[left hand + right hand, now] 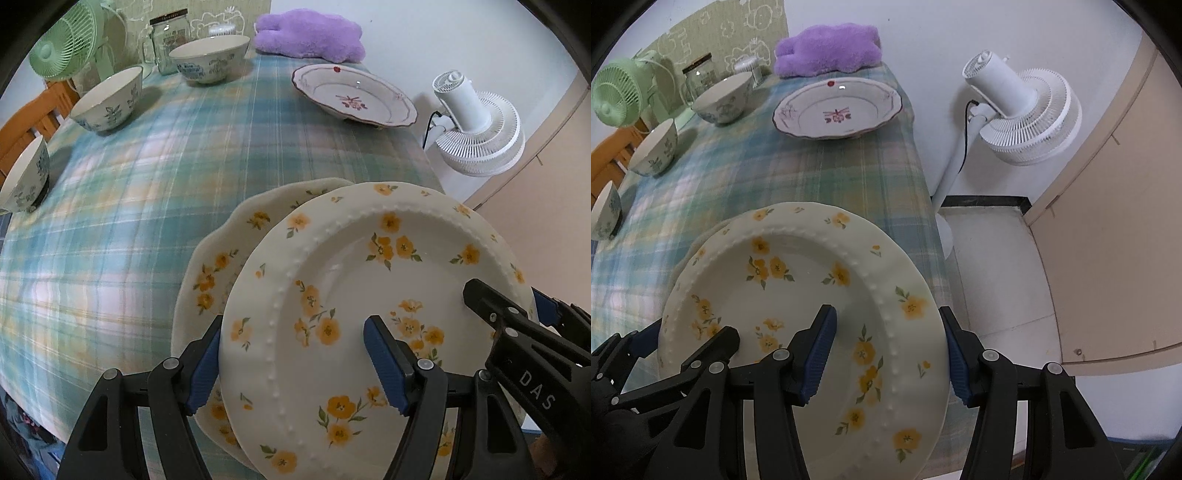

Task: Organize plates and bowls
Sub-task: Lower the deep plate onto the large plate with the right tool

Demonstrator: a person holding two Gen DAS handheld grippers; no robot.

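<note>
A round yellow-flowered plate (343, 266) (798, 266) with a beaded rim is held over a scalloped yellow-flowered plate (236, 240) that lies on the table. My left gripper (295, 362) straddles the round plate's left rim, one finger under, one on top. My right gripper (886, 354) straddles its right rim the same way; it also shows in the left wrist view (517, 314). A red-flowered plate (354, 96) (836, 109) and three blue-patterned bowls (208, 59) (109, 99) (24, 177) stand farther back.
The table has a plaid cloth (147, 184). A green fan (64, 44), a glass jar (170, 37) and a purple plush (310, 33) stand at the far end. A white floor fan (1023, 110) and a beige door (1108, 221) are to the right of the table.
</note>
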